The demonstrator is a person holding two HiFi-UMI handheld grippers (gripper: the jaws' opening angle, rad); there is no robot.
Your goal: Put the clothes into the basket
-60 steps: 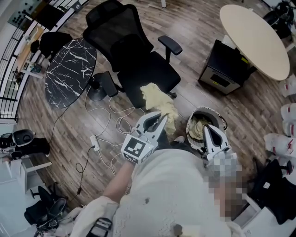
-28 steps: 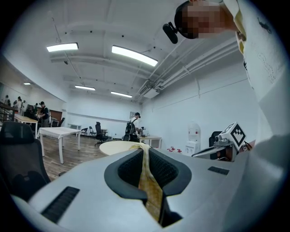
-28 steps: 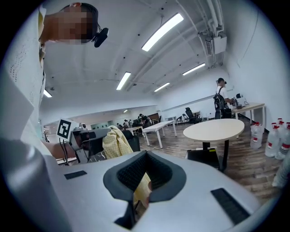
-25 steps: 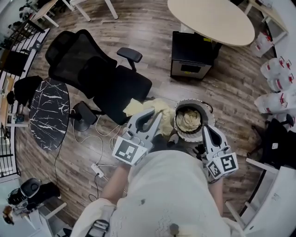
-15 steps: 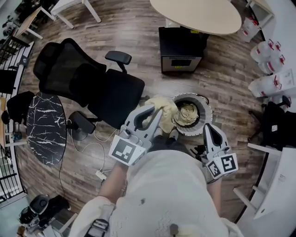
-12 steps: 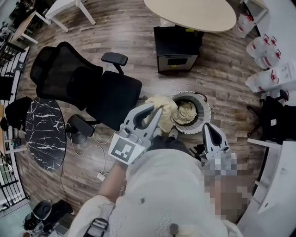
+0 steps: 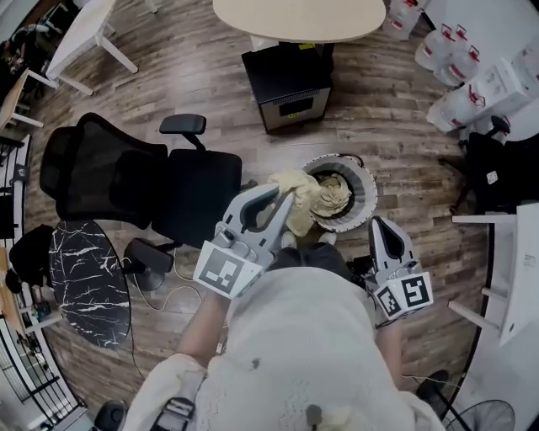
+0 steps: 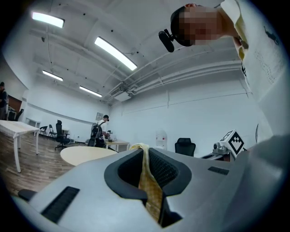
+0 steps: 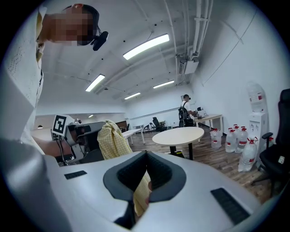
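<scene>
A pale yellow cloth (image 7: 301, 206) hangs from my left gripper (image 7: 286, 195) and drapes over the left rim of the round white basket (image 7: 368, 192) on the floor. More yellow fabric lies inside the basket. In the left gripper view the jaws (image 8: 142, 147) are shut on a strip of that cloth (image 8: 149, 186). My right gripper (image 7: 376, 221) sits just outside the basket's near right rim. In the right gripper view its jaws (image 9: 146, 153) meet at the tip, with a bit of yellow fabric (image 9: 141, 190) between them. The hanging cloth (image 9: 112, 140) shows to their left.
A black office chair (image 7: 168, 181) stands left of the basket. A black cabinet (image 7: 286, 84) and a round beige table (image 7: 299, 17) are behind it. Water bottles (image 7: 455, 63) line the right wall. A black marble table (image 7: 84, 282) sits at the far left.
My left gripper has carried the yellow cloth away from the chair to the basket, and the cloth now lies over the basket's left rim. The right gripper has stayed beside the basket.
</scene>
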